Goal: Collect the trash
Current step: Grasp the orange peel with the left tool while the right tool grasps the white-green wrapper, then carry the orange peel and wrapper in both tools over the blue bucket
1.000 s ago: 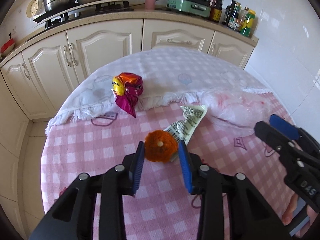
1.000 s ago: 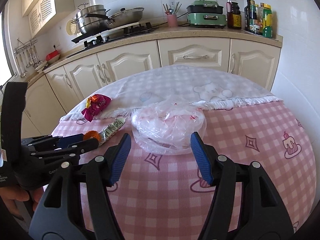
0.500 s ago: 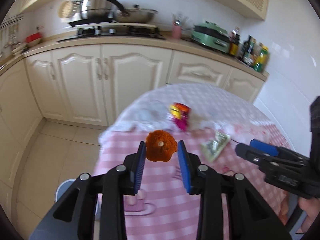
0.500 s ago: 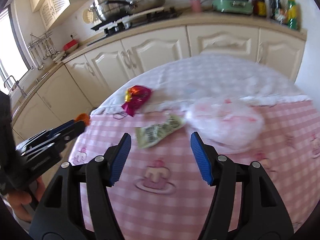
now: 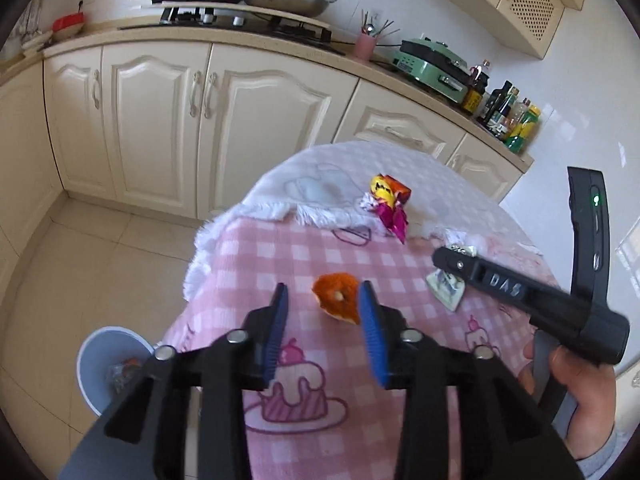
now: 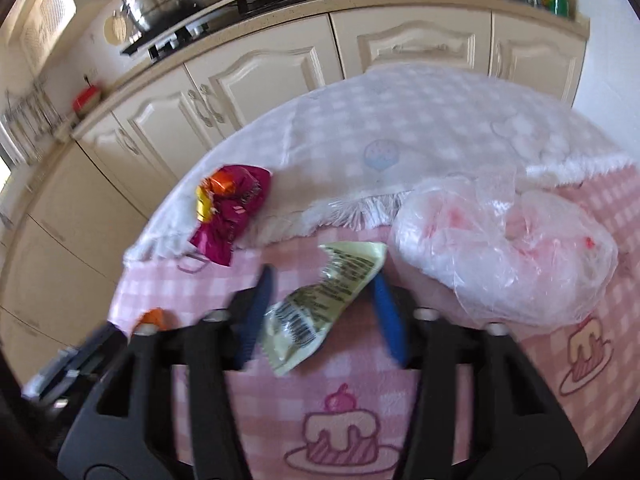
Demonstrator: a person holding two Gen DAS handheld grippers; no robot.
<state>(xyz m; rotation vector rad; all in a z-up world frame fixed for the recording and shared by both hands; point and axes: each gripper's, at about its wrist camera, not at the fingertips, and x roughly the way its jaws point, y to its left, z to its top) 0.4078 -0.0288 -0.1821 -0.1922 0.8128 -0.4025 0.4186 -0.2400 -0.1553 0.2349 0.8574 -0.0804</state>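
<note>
A torn, pale green snack wrapper (image 6: 324,304) lies flat on the pink checked tablecloth (image 6: 460,408) covering the counter. It looks light, crinkly and slippery, best pinched across its middle. The right hand-held gripper (image 6: 316,312) straddles it, jaws closing, pads not yet pressing. Just beside it sits a soft clear plastic bag (image 6: 504,252); farther off, a crumpled magenta wrapper (image 6: 232,212). An orange peel (image 5: 338,298) hangs against one blue pad of the left hand-held gripper (image 5: 324,320), whose jaws are opening; whether it is loose is unclear. A trash bin (image 5: 94,360) on the floor below is half hidden. The right view is blurred.
</note>
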